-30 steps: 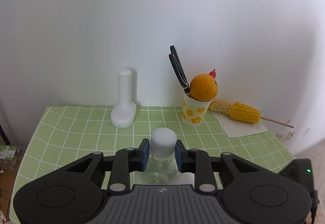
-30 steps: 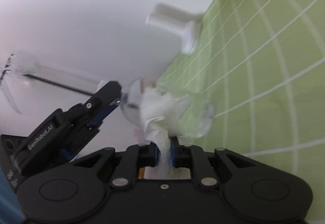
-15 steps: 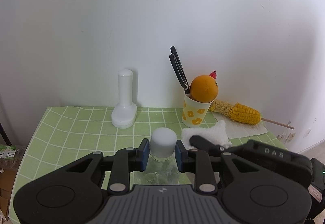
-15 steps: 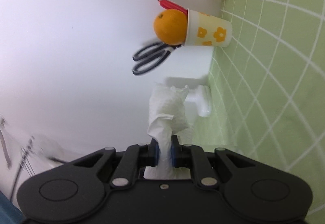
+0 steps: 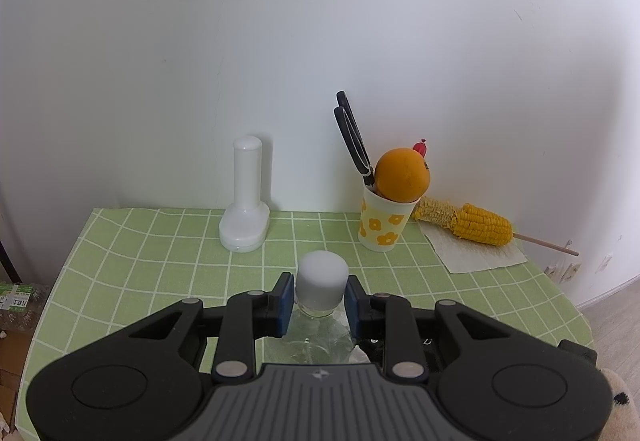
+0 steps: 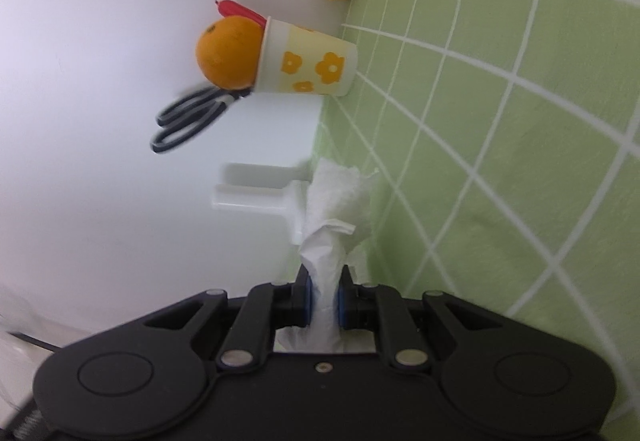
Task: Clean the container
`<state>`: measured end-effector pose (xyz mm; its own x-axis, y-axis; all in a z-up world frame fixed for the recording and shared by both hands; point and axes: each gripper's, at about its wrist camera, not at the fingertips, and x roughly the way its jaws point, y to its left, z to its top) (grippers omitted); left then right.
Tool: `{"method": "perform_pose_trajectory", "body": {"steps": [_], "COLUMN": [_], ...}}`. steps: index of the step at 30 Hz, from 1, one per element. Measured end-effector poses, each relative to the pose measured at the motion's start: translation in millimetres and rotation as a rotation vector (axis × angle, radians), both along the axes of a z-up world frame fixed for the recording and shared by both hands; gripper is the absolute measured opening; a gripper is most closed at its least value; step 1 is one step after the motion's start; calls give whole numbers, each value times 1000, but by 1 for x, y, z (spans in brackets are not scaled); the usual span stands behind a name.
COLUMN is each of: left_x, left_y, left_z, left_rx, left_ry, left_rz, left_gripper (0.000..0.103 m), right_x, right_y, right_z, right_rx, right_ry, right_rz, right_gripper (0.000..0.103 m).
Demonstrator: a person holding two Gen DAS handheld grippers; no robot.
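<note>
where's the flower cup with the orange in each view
Left wrist: the flower cup stands upright right of centre, at the wall, with the orange on its rim.
Right wrist: the cup shows upper left of centre, turned sideways because the view is rolled.
Shared landmark: the black scissors in the cup.

The left gripper [image 5: 321,301] clamps a clear plastic bottle [image 5: 310,337] by its white cap [image 5: 322,284] above the green checked worktop [image 5: 168,261].
</note>
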<state>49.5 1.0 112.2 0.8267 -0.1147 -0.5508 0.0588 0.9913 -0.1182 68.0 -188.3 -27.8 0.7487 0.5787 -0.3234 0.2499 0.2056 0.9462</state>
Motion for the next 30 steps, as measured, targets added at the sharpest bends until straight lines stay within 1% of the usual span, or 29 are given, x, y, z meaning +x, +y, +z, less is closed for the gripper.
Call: {"method": "perform_pose_trajectory", "body": {"steps": [2, 3, 7, 9, 11, 15, 19, 24, 27, 30], "left_x": [0, 0, 0, 0, 0, 0, -1, -2, -2, -3], "left_y": [0, -1, 0, 0, 0, 1, 2, 4, 4, 3], "left_z": [0, 0, 0, 1, 1, 1, 1, 1, 1, 1], "left_rx": [0, 3, 3, -1, 0, -1, -3, -9, -7, -6], "left_ry": [-1, -2, -3, -1, -1, 1, 1, 2, 1, 1], "left_rz": [2, 2, 0, 0, 0, 0, -1, -1, -1, 1], "left_gripper": [29, 29, 29, 29, 29, 29, 29, 29, 29, 29], "right_x": [2, 2, -2, -1, 0, -1, -2, -14, -24, -33], "right_y": [-3, -5, -9, -8, -7, -5, -5, -7, -7, -6], "right_z": [-3, -2, 18, 28, 33, 30, 17, 11, 10, 12], "right_rx": [52, 77, 145, 146, 132, 43, -17, -55, -75, -91], "right_ry": [28, 22, -68, -124, -152, -125, -44, 5, 16, 20], "right_rz": [-8, -12, -26, -16, -9, -7, -1, -12, -12, -1], "right_gripper": [13, 13, 13, 13, 13, 13, 13, 14, 12, 14]}}
